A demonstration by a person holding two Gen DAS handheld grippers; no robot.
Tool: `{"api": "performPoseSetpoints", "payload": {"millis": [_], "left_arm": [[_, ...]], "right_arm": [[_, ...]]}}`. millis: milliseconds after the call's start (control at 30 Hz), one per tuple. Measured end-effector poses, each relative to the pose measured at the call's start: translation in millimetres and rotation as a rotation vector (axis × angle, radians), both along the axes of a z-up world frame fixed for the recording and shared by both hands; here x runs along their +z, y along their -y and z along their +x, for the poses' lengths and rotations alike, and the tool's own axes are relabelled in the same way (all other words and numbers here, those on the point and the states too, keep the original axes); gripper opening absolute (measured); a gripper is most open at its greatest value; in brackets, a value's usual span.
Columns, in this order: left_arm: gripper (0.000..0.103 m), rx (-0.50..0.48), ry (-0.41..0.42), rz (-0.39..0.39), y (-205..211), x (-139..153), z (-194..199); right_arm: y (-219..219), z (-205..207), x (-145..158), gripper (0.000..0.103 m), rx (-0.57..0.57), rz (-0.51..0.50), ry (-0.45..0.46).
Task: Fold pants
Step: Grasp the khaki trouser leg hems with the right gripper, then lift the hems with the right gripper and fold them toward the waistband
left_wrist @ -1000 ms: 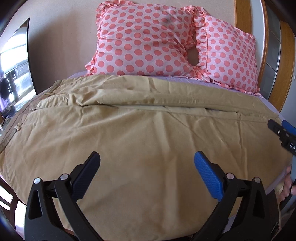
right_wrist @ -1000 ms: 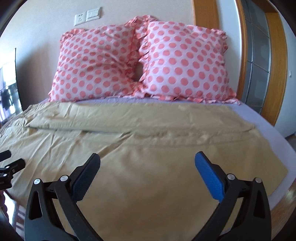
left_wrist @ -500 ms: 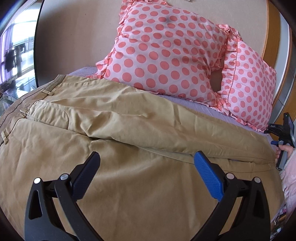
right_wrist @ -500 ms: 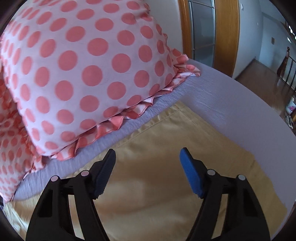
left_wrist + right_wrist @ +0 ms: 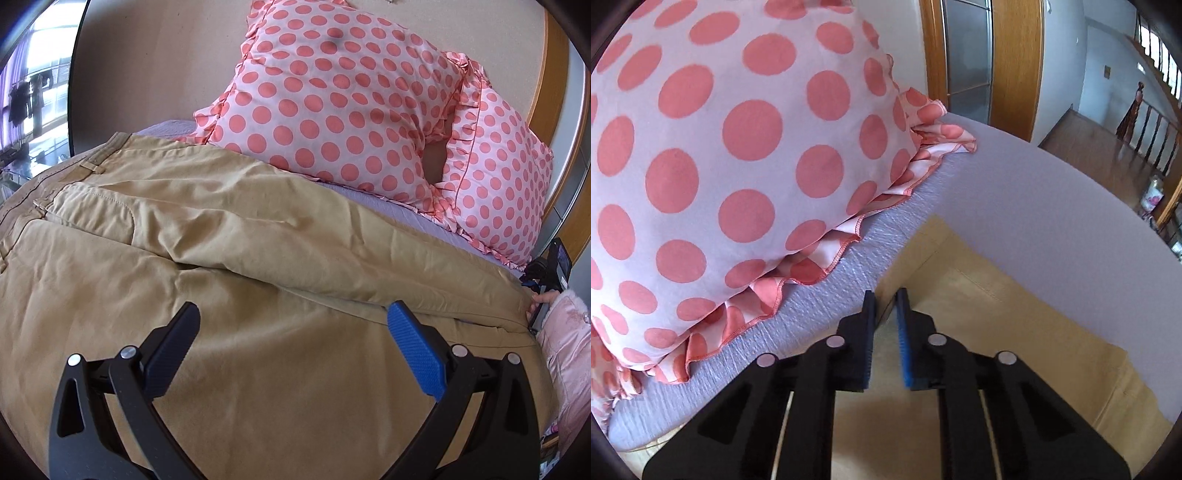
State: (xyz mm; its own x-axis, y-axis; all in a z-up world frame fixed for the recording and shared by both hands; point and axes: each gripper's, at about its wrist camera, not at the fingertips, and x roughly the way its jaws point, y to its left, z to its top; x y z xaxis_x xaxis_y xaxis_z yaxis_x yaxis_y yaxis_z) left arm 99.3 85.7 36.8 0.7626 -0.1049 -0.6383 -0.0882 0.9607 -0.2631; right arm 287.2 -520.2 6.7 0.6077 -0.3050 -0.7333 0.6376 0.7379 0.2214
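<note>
Tan pants [image 5: 221, 229] lie spread flat across the bed, waistband at the left, legs running to the right. My left gripper [image 5: 291, 328] is open and empty above the near leg. In the right wrist view my right gripper [image 5: 885, 295] is closed on the hem edge of the far pant leg [image 5: 979, 306], its jaws nearly together with tan cloth between them. It also shows at the right edge of the left wrist view [image 5: 546, 273], held by a hand in a pink sleeve.
Two pink polka-dot pillows [image 5: 332, 103] [image 5: 720, 147] lean against the headboard wall just behind the pants. The lilac sheet [image 5: 1034, 192] shows beyond the hem. A wooden door frame [image 5: 1015, 66] and a hallway lie to the right.
My right gripper moved to the far leg's hem and closed from wide open onto the cloth. My left gripper moved forward over the pants and stayed open.
</note>
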Motion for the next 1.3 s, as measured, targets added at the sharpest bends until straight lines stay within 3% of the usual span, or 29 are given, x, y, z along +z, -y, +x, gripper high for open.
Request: {"api": "performPoseSetpoints", "payload": {"millis": [133, 300, 400, 500, 567, 633, 667, 733, 900, 967, 1000, 1067, 1133, 1200, 1300], "left_arm": [[0.101, 0.007, -0.003, -0.031, -4.7, -1.6, 0.2], [0.101, 0.004, 0.017, -0.027, -3.6, -0.1, -2.7], [0.101, 0.003, 0.039, -0.012, -1.0, 2.5, -5.7], [0.101, 0.002, 0.062, 0.012, 2.4, 6.9, -9.7], [0.101, -0.001, 0.054, 0.019, 3.3, 9.2, -13.3], [0.101, 0.001, 0.049, 0.012, 0.6, 12.0, -19.7], [0.101, 0.008, 0.055, 0.009, -2.1, 14.2, -23.7], [0.101, 0.029, 0.074, 0.009, -8.8, 20.0, -30.5], [0.101, 0.032, 0.126, 0.004, -22.6, 35.8, -35.0], [0.101, 0.006, 0.145, -0.036, -27.9, 40.1, -31.9], [0.101, -0.012, 0.151, -0.061, -30.5, 42.1, -29.3], [0.101, -0.035, 0.143, -0.083, -35.8, 46.7, -22.1], [0.101, -0.024, 0.127, -0.063, -40.0, 51.6, -11.6], [0.101, -0.006, 0.098, -0.047, -46.4, 54.2, 4.0], [0.101, 0.012, 0.024, -0.098, -59.8, 52.5, 37.9]], "right_arm": [[17.1, -52.0, 8.9, 0.004, 0.060, 0.117, 0.226], [-11.6, -187.2, 21.3, 0.004, 0.129, 0.212, 0.445], [-30.4, -257.6, 10.4, 0.004, 0.110, 0.284, 0.449], [-25.1, -270.5, -9.3, 0.004, 0.100, 0.387, 0.391], [-22.4, -271.1, -16.0, 0.013, 0.074, 0.443, 0.364], [-22.2, -269.2, -20.9, 0.037, 0.065, 0.479, 0.366], [-23.7, -270.8, -21.8, 0.044, 0.066, 0.484, 0.363], [-24.2, -265.4, -26.0, 0.045, 0.069, 0.501, 0.358], [-23.0, -252.9, -33.4, 0.044, 0.056, 0.515, 0.380], [-21.0, -244.0, -36.6, 0.012, 0.078, 0.504, 0.401], [-19.5, -242.3, -38.9, 0.002, 0.095, 0.512, 0.404], [-13.8, -257.9, -33.8, 0.002, 0.123, 0.528, 0.526], [-9.2, -281.0, -21.2, 0.002, 0.120, 0.465, 0.616], [-4.6, -299.4, -12.9, 0.002, 0.101, 0.409, 0.651], [2.9, -312.0, -14.3, 0.002, 0.096, 0.423, 0.671]]}}
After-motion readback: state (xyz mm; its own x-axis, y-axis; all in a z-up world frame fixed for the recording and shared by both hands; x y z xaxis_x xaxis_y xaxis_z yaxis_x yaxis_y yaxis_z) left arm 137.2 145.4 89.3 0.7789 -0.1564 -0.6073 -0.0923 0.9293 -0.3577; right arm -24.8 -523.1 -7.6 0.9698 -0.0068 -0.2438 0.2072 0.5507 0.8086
